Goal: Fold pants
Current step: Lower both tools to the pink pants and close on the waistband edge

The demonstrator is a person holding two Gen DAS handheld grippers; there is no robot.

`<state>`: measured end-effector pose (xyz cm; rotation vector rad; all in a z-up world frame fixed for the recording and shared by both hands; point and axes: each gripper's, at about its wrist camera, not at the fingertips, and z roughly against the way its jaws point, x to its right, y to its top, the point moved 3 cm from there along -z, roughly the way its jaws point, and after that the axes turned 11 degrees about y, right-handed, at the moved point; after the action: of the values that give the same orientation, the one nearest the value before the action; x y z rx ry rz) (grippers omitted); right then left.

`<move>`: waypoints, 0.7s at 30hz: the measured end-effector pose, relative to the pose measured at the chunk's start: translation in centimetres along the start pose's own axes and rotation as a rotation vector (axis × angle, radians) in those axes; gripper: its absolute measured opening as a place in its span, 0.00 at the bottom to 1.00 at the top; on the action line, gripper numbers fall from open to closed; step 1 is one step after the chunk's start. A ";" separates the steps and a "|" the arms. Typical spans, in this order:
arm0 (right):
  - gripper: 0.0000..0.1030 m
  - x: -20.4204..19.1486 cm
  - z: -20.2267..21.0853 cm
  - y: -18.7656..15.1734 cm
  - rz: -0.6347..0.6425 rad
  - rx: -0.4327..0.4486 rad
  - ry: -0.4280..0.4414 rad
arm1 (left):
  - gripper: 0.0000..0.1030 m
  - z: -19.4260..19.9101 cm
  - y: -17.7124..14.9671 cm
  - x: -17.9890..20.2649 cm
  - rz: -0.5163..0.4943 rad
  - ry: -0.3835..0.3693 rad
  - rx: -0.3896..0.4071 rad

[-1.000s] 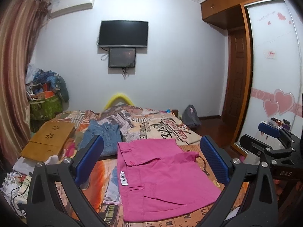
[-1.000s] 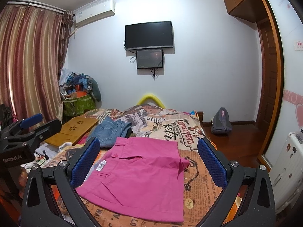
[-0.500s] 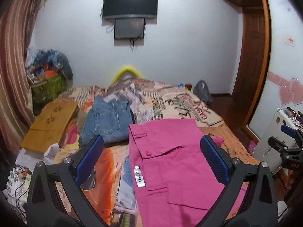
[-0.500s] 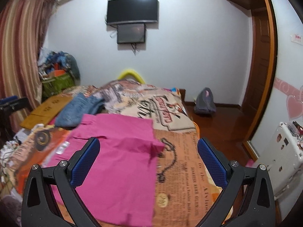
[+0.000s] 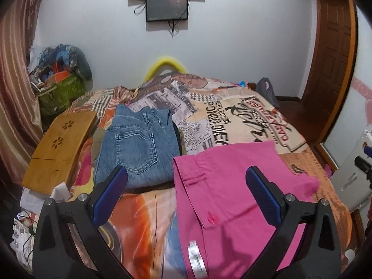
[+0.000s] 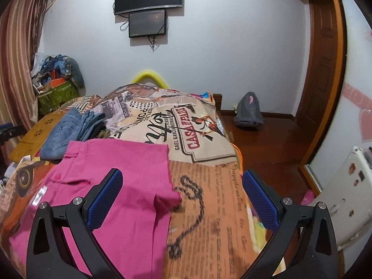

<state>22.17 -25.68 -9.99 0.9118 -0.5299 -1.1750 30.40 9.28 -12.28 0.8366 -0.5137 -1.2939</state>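
A: Where are the pink pants (image 5: 232, 197) found?

B: They are laid flat on the bed (image 5: 232, 125), near its close end, with the waistband turned toward the folded jeans (image 5: 137, 144), which are placed just beside it. A white label (image 5: 195, 255) is seen at the near part, and a small corner of cloth is turned up at the right edge.

A: How is the left gripper (image 5: 186, 200) held?

B: It is held above the waistband side with its jaws spread wide; nothing is clasped between them. It is judged to be placed there so that the left edge of the garment can be taken.

A: And the right gripper (image 6: 181, 200)?

B: It too is kept wide and empty, and is set over the right edge of the pants, where pink cloth meets the printed bedspread. Opposite edges are probably being lined up for a fold.

A: Has a fold been made?

B: The pants appear to be doubled leg on leg already; a further fold is judged to be needed.
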 end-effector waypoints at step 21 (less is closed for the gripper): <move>0.88 2.5 -18.5 2.4 0.057 -0.247 0.231 | 0.56 -18.5 -1.7 0.9 -0.036 -0.071 -0.261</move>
<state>38.50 -21.81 -18.41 0.8003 -0.2166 -1.0405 43.36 12.92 -25.12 0.5867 -0.3768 -1.3933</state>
